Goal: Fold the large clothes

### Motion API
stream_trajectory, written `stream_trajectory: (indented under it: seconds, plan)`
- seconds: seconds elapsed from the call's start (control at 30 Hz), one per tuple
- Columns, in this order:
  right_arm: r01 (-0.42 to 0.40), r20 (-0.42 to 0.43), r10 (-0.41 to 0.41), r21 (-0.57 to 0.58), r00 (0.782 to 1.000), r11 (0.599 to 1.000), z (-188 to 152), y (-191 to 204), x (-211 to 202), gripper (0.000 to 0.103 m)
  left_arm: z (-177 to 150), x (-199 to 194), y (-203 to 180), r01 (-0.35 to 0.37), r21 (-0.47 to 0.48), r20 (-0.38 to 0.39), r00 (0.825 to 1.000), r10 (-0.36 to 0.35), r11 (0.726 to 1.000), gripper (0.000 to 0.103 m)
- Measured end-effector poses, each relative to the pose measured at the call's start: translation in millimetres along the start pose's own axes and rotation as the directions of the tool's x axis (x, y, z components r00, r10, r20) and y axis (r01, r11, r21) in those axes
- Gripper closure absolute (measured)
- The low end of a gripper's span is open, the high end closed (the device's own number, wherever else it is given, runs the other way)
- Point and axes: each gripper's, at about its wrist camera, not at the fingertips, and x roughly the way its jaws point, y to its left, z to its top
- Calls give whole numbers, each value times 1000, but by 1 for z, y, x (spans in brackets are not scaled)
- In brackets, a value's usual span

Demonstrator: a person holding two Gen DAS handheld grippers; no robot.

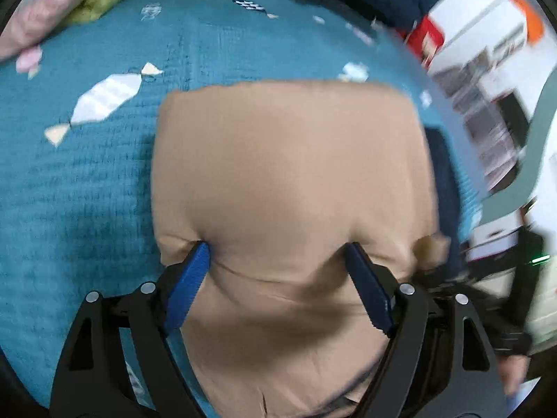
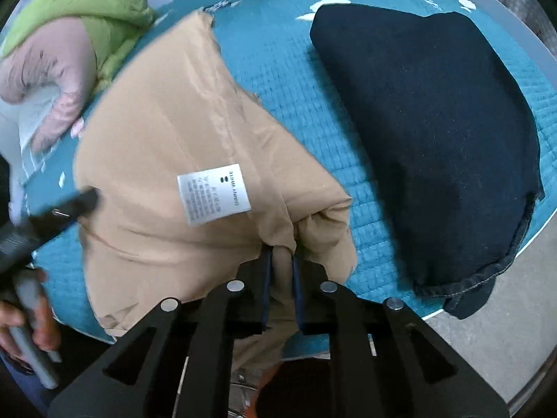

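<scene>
A tan garment [image 1: 289, 174] lies partly folded on the teal quilt [image 1: 87, 191]. My left gripper [image 1: 276, 254] stands open and wide over its near part. The blue fingertips [image 1: 200, 254] rest on the cloth and dent it slightly. In the right wrist view the tan garment [image 2: 156, 146] shows its inner side with a white care label [image 2: 214, 193]. My right gripper [image 2: 280, 257] is shut on a raised fold of the tan cloth at its near right corner. The left gripper's dark finger [image 2: 83, 202] shows blurred at the garment's left edge.
A folded navy garment [image 2: 435, 139] lies to the right on the quilt, near the table's rounded edge [image 2: 543, 237]. Green [image 2: 87, 10] and pink [image 2: 52, 80] padded clothes sit at the far left. A hand [image 2: 21, 320] grips the left handle. Shelves and boxes [image 1: 487, 104] stand beyond the table.
</scene>
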Motion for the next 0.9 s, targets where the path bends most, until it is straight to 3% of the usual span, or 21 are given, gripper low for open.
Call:
stream_trajectory:
  seconds: [0.07,0.13,0.23,0.3,0.33,0.37,0.4,0.43,0.47,0.5,0.53,0.63,0.77,0.9]
  plan:
    - [10,51,-10,9,999,1000,1,4,-25,88,2,2,-3,-20,12,-3,1000,20,1000,23]
    - [-28,124,29,-16,992,999,3,10,-51,88,3,1,-3,-21,9,-11,1000,22,1000,23]
    - [-111,188,121,-65,975,992,11,28,-69,88,3,3,-4,-26,23,-22,999,27,999,23]
    - [-111,209,127,-87,970,990,19,38,-67,88,5,5,-4,-25,25,-30,999,26,999,22]
    - [-140,194,154,-85,969,987,23,39,-59,88,5,6,-4,-28,32,-36,999,29,999,21]
    - [-221,143,229,-69,963,973,28,38,-43,89,6,9,-5,-30,40,-43,999,31,999,20]
    - [-232,115,237,-52,965,971,28,38,-30,90,7,10,-6,-32,50,-48,998,34,998,20]
    - [-203,88,207,-49,974,978,26,41,-21,91,10,12,-7,-33,55,-54,998,36,998,20]
    - [-156,4,157,-43,988,987,27,38,3,95,11,12,-7,-29,56,-55,998,32,998,20]
    - [-150,-45,149,-14,988,989,26,31,23,102,14,9,-5,-6,48,-56,998,9,999,19]
    - [-154,-79,155,12,985,988,23,25,39,103,17,5,-3,25,35,-56,998,-23,999,19]
    - [-155,-93,158,35,983,987,21,16,51,103,28,-13,9,120,-41,-5,993,-120,992,19]
    - [-157,-110,159,31,981,987,24,18,57,103,55,-19,16,170,-94,35,985,-167,981,20]
    - [-160,-110,162,28,981,987,25,15,59,103,74,-19,2,206,-56,64,977,-203,977,40]
